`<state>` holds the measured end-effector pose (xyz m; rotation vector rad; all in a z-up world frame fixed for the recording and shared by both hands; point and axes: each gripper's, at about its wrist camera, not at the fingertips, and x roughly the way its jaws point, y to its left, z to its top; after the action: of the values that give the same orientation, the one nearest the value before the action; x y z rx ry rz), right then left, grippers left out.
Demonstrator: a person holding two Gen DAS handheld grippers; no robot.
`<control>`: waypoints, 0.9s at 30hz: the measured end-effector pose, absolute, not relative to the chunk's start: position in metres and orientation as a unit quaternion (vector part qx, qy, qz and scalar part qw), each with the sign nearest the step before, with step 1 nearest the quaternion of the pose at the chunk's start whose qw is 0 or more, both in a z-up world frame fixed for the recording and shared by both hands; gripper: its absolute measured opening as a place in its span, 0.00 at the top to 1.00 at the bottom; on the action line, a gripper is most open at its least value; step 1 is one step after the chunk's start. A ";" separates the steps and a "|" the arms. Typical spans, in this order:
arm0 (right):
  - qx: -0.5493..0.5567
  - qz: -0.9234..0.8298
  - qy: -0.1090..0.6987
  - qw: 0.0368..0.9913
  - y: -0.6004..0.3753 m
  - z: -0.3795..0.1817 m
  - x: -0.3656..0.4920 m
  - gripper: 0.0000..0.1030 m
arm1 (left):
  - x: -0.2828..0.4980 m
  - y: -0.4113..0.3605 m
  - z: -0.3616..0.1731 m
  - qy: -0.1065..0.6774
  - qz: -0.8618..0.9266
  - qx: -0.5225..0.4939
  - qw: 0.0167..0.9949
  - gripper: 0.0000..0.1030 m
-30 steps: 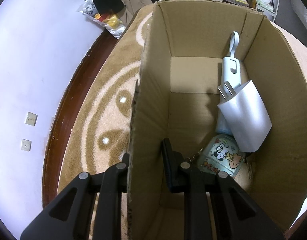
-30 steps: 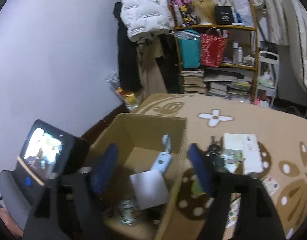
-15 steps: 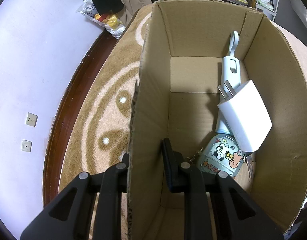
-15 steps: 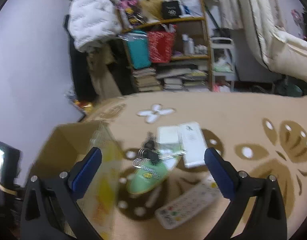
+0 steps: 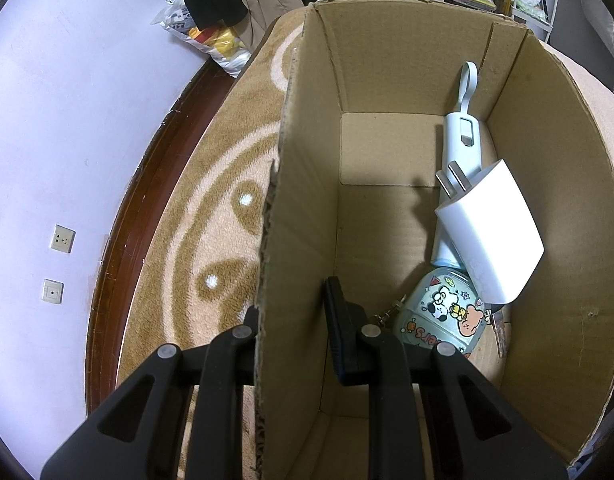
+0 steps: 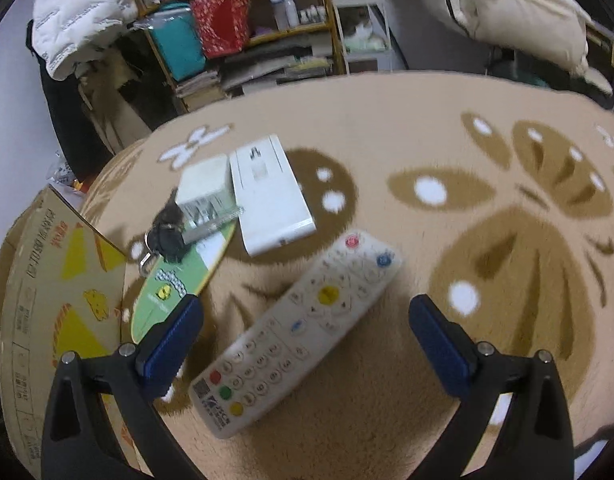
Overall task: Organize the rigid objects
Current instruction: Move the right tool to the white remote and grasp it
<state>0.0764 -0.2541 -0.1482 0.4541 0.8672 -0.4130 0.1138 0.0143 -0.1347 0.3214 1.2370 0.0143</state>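
Note:
My left gripper (image 5: 295,320) is shut on the left wall of the cardboard box (image 5: 291,208), one finger inside and one outside. In the box lie a white charger plug (image 5: 491,236), a pale blue handheld device (image 5: 459,152) and a clear cartoon-printed case (image 5: 443,320). My right gripper (image 6: 307,332) is open and empty above the carpet, over a white remote control (image 6: 299,328). Beyond it lie a white flat box (image 6: 267,192), a smaller white box (image 6: 203,180), a green oval card (image 6: 183,276) and black keys (image 6: 167,232). The box's printed outer wall (image 6: 59,292) shows at the left.
A brown patterned carpet (image 6: 427,140) covers the floor. A cluttered shelf (image 6: 243,28) and hanging coats (image 6: 75,12) stand behind. A white wall with sockets (image 5: 63,238) and a dark skirting board (image 5: 119,216) run left of the box. A snack bag (image 5: 211,36) lies by the wall.
My right gripper has swung from above the box to the right and down over the carpet, now low above the remote. The left gripper has not moved.

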 end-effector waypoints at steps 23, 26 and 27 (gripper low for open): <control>0.214 -0.174 0.419 0.865 -0.235 -0.166 0.096 0.24 | 0.111 0.011 -0.136 0.575 0.008 0.156 0.803 0.81; 0.171 -0.203 0.433 0.861 -0.226 -0.166 0.097 0.36 | 0.110 0.010 -0.137 0.575 0.008 0.156 0.803 0.81; 0.159 -0.213 0.434 0.861 -0.223 -0.164 0.097 0.42 | 0.110 0.010 -0.137 0.576 0.008 0.156 0.803 0.81</control>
<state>0.0974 -0.2229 -0.1641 0.3341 0.9097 -0.4460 0.1101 0.0101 -0.1369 0.3338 1.2333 0.0175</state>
